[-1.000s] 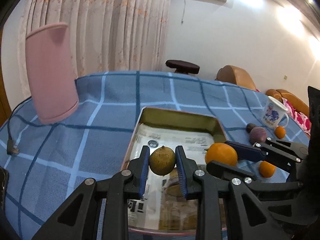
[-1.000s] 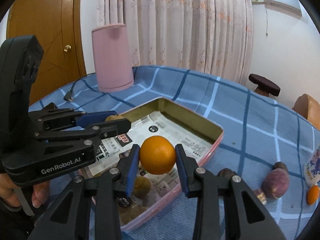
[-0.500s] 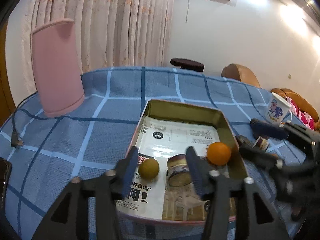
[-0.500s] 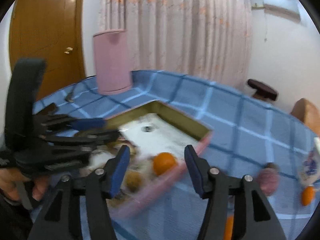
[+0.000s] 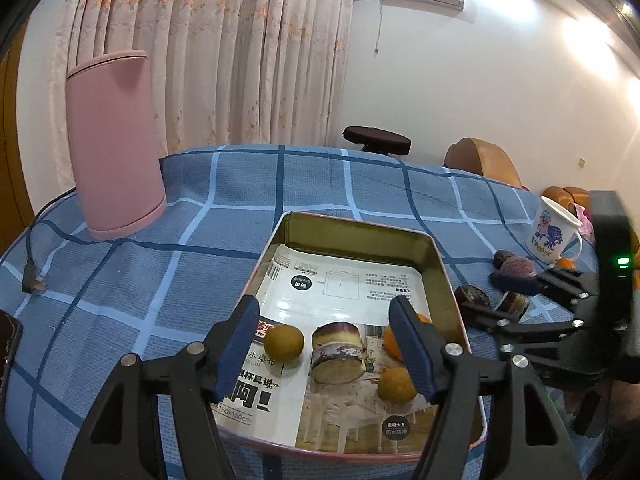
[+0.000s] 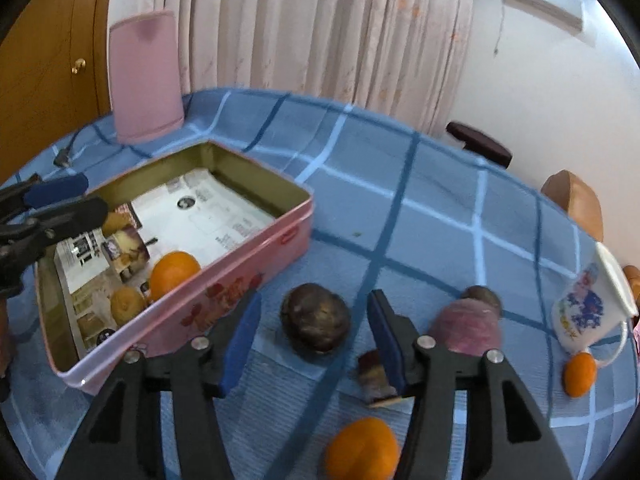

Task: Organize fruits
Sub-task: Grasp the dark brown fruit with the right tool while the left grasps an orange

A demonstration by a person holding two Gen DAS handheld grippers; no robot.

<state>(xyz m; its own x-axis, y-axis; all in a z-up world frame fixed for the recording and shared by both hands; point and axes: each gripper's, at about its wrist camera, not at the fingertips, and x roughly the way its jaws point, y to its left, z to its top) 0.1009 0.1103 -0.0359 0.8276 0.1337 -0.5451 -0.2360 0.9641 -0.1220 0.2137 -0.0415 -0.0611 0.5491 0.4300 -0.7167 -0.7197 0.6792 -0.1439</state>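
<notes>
A pink tin box lined with printed paper stands on the blue checked tablecloth; its rim also shows in the left wrist view. Inside lie a green-brown fruit, a cut cylindrical piece, a yellow-brown fruit and an orange. My left gripper is open and empty above the box. My right gripper is open and empty over the cloth, with a dark round fruit between its fingers. A pink-purple fruit, an orange and a small orange lie nearby.
A tall pink kettle stands at the back left with a cable and plug. A white printed mug stands at the right. A small cut piece lies by the right finger. A phone edge shows at far left.
Both grippers opened: the left let the green-brown fruit into the box, the right let the orange into it. The right gripper then swung right, over the dark fruit on the cloth.
</notes>
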